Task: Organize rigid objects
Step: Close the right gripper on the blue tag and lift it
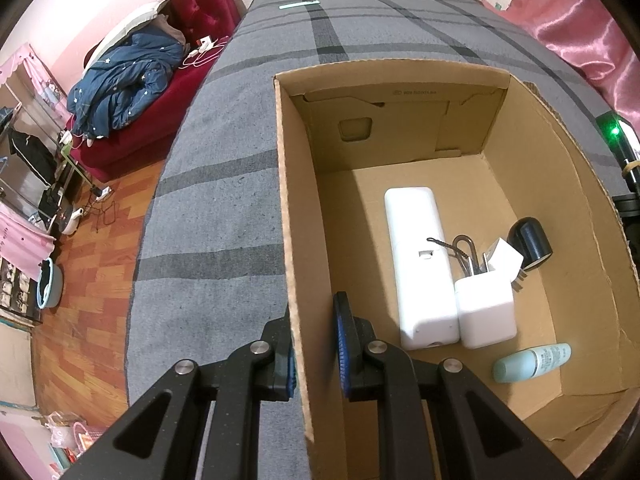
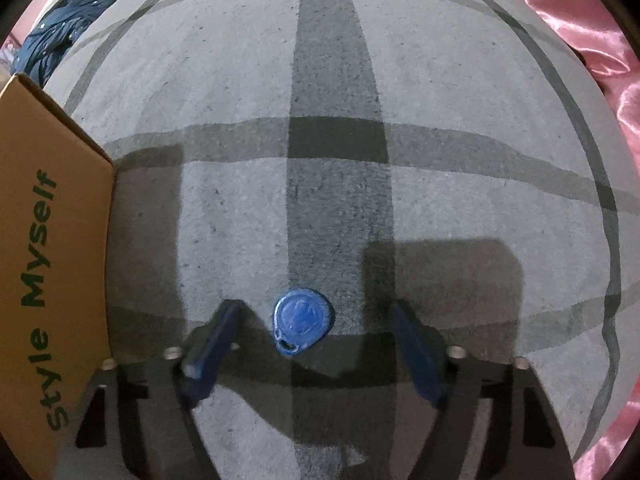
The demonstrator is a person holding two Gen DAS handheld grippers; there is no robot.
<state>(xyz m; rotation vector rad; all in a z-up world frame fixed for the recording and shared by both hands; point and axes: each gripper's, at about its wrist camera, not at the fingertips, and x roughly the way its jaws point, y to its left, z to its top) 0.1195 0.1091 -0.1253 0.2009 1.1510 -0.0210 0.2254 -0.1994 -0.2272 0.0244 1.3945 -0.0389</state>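
Left gripper (image 1: 316, 354): your jaws pinch the cardboard box (image 1: 532, 128) wall; tugging could tip it. Right gripper (image 2: 314, 344): jaws half-open, nothing gripped, straddling the blue key fob (image 2: 302, 321) lying flat on the grey blanket (image 2: 460, 184); pads may skid over it.

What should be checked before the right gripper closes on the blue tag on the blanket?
1. Blue key tag lies between the right gripper fingers: ok.
2. Pads clear of the tag on both sides, nothing pinched yet: ok.
3. Fingers low enough to catch so flat a tag without grabbing the grey blanket: cannot tell.
4. Left gripper shut on the cardboard box wall, steadying it: ok.
5. Free floor in the box beside the white remote, white holder and teal bottle: ok.
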